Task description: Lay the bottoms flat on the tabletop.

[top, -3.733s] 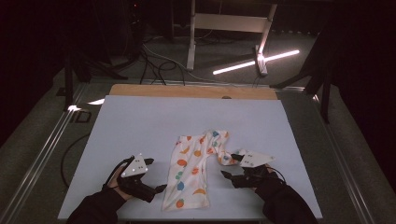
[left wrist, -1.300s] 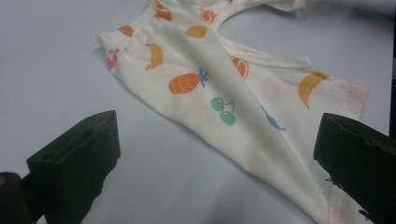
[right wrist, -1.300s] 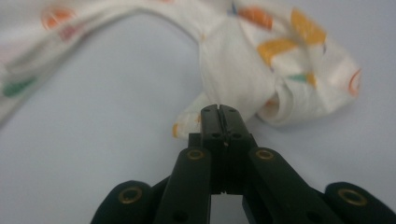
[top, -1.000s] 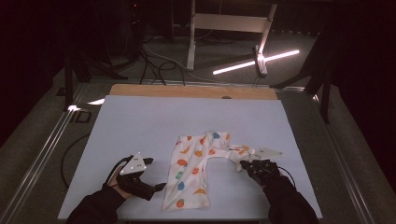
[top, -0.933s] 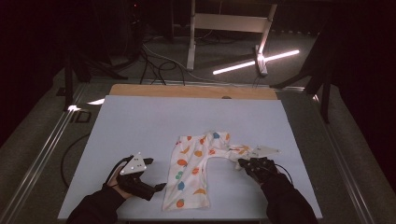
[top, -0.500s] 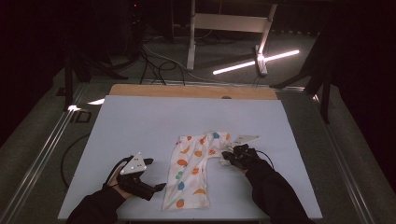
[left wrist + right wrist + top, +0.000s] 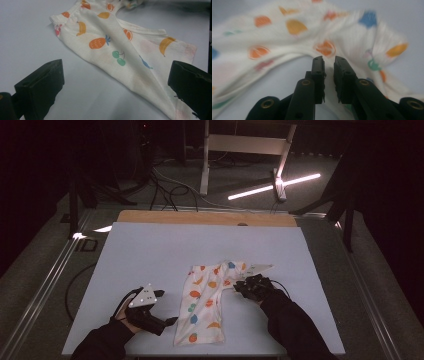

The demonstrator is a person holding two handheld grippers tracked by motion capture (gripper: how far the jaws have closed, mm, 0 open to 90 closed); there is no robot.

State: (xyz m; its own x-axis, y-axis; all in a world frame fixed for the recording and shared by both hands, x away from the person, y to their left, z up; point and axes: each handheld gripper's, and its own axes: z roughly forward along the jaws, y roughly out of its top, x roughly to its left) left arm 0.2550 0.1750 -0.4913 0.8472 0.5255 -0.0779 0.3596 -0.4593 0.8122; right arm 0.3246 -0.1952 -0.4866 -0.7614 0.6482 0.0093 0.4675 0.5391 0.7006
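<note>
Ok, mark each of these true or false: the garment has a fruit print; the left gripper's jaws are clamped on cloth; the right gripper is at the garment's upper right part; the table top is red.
1. The garment has a fruit print: true.
2. The left gripper is clamped on cloth: false; its jaws stand wide apart beside the garment, with nothing between them.
3. The right gripper is at the garment's upper right part: true; its jaws have just been opening a little, no cloth between them.
4. The table top is red: false; it is pale white-blue.
</note>
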